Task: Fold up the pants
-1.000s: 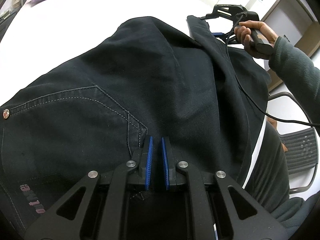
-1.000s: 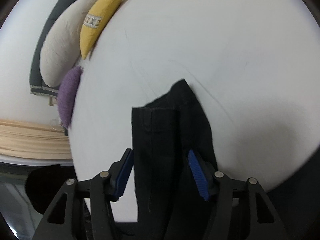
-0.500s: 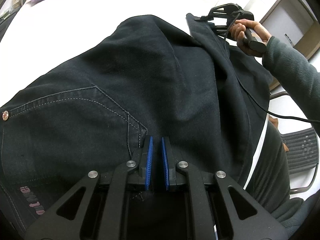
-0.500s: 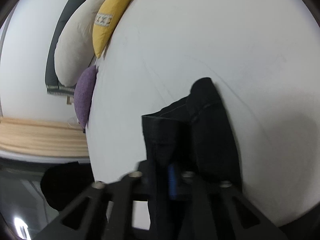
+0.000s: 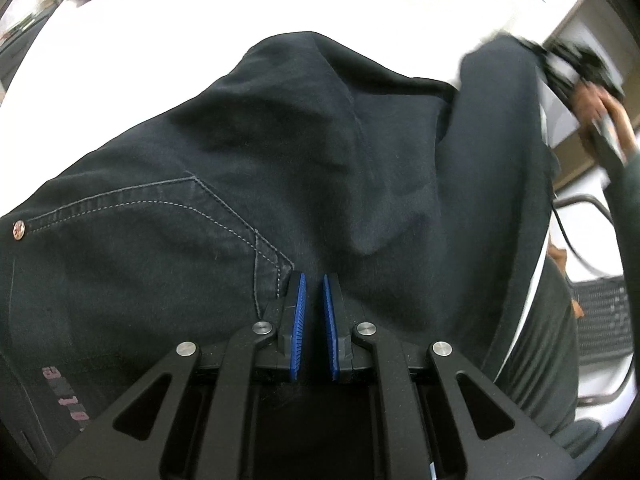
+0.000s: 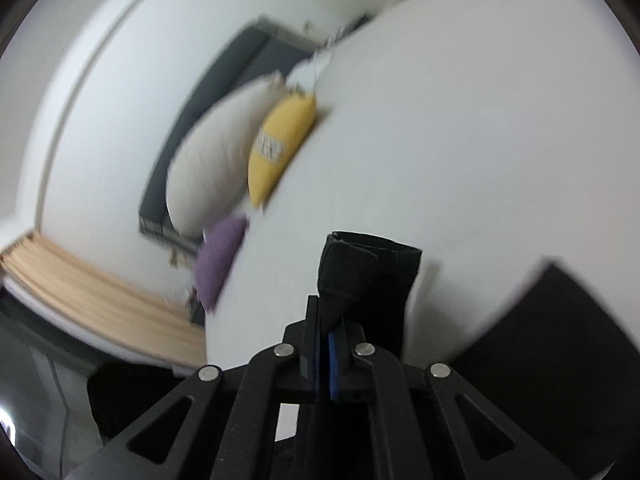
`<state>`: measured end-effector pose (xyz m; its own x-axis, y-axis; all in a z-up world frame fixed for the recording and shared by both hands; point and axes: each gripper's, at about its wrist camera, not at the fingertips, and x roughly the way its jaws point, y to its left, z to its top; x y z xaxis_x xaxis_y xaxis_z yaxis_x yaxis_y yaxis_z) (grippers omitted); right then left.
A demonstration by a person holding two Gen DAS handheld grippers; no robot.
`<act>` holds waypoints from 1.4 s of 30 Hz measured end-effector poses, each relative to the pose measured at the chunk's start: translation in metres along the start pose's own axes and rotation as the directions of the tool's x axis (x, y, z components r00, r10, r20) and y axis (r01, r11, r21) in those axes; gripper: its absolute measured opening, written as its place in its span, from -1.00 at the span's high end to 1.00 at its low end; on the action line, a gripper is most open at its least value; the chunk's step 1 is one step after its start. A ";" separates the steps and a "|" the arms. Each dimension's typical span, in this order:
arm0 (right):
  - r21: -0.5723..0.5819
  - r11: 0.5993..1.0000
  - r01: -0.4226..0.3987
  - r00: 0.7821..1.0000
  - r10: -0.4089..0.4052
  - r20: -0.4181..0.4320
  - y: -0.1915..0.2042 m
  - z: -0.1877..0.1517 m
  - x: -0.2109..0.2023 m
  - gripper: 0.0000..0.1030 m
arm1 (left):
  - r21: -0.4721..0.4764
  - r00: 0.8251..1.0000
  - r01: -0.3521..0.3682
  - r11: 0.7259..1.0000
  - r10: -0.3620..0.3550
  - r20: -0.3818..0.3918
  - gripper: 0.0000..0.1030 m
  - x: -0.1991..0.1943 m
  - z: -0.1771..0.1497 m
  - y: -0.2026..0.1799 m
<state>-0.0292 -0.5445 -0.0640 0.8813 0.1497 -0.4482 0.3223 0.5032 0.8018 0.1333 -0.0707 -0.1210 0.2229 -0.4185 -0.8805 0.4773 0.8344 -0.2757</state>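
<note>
Pants [image 5: 304,168] of dark denim lie spread over a white bed [image 5: 160,40], the waist end with its stitched pocket [image 5: 160,216] and copper rivet [image 5: 19,229] near and to the left, one leg lifted off the bed at the far right. The left tongs [image 5: 314,300] sit near the pocket corner with their blue pads close together; a narrow gap shows between them, and whether cloth is caught lower down I cannot tell, since the body of the tool hides it. The right tongs [image 6: 325,322] are pressed together, pinching the hem end of the pants [image 6: 368,276], which stands bunched above the pads. In the left wrist view the right hand [image 5: 596,104] is blurred and partly cut off by the raised leg, and the tool it holds is hard to make out. The right wrist view is smeared too — the yellow cushion [image 6: 280,152], the pale pillow [image 6: 216,168] and the purple cushion [image 6: 218,264] at the far left of the bed are soft-edged. A dark shape at the right edge of that view cannot be identified.

A second ago the right tongs stood spread on either side of the leg lying flat; now they are clamped on it and the hem is off the bed — the hand has swung from the far middle toward the far right. The left tongs have stayed put.
</note>
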 end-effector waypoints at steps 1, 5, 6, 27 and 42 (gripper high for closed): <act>0.017 1.000 0.004 1.000 -0.005 0.029 -0.011 -0.003 -0.017 0.92 | -0.010 1.000 -0.009 1.000 0.009 0.002 0.82 0.000 0.000 -0.001; 0.158 0.985 0.070 0.991 -0.087 0.100 -0.081 -0.032 -0.064 0.92 | -0.039 0.999 -0.041 0.998 0.042 0.004 0.82 0.002 0.002 -0.007; 0.221 0.971 0.092 0.989 -0.115 0.096 -0.106 -0.041 -0.070 0.92 | -0.045 0.999 -0.048 0.998 0.048 0.002 0.82 0.003 0.003 -0.008; 0.377 0.923 0.072 0.976 -0.144 0.166 -0.165 -0.079 -0.093 0.93 | -0.102 0.997 -0.080 0.992 0.080 -0.007 0.82 0.005 0.008 -0.021; 0.329 0.917 0.227 0.940 -0.294 0.172 -0.163 -0.059 -0.114 0.29 | -0.095 0.998 -0.067 0.993 0.068 0.002 0.81 -0.007 0.003 -0.017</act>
<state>-0.2020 -0.5930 -0.1667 0.7933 -0.1533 -0.5893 0.6088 0.2156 0.7635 0.1263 -0.0837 -0.1090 0.2567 -0.3621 -0.8961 0.3788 0.8907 -0.2514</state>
